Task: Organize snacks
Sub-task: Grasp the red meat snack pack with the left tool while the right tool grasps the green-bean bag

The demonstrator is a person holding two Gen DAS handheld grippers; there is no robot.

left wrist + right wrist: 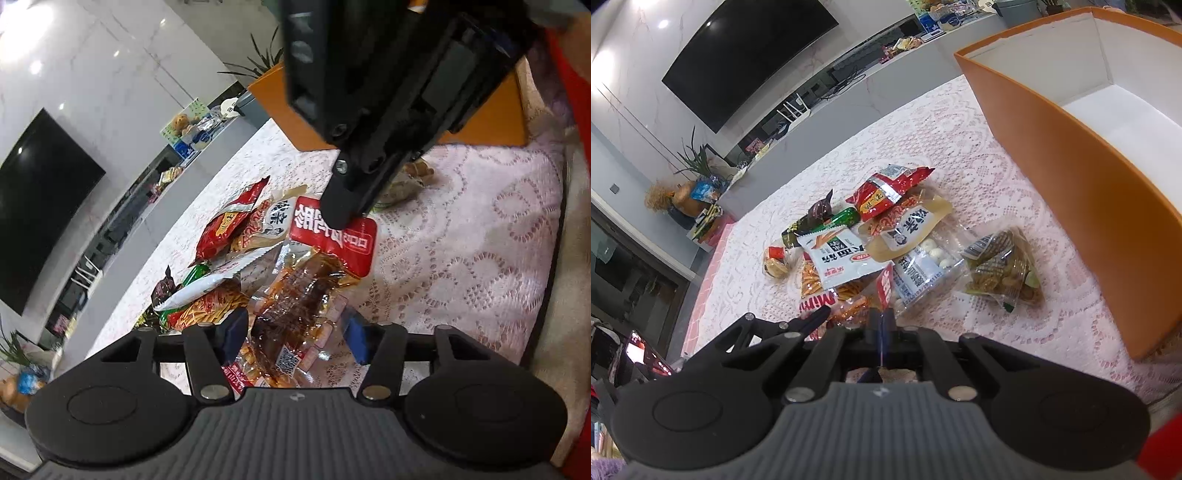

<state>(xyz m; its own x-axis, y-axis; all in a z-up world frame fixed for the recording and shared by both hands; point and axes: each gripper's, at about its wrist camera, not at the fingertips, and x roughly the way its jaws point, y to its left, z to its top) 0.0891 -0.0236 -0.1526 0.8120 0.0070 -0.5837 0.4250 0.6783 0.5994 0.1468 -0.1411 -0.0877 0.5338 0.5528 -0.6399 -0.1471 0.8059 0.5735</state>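
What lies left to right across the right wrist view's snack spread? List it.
Small round cracker pack → white noodle-snack pack → clear pack of white candies → clear pack of brown snacks → orange box.

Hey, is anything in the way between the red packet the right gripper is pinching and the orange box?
Yes. A clear bag of brownish snacks lies on the lace cloth between the red packet and the orange box, and the box's tall near wall faces it. Above those, nothing visible blocks the way.
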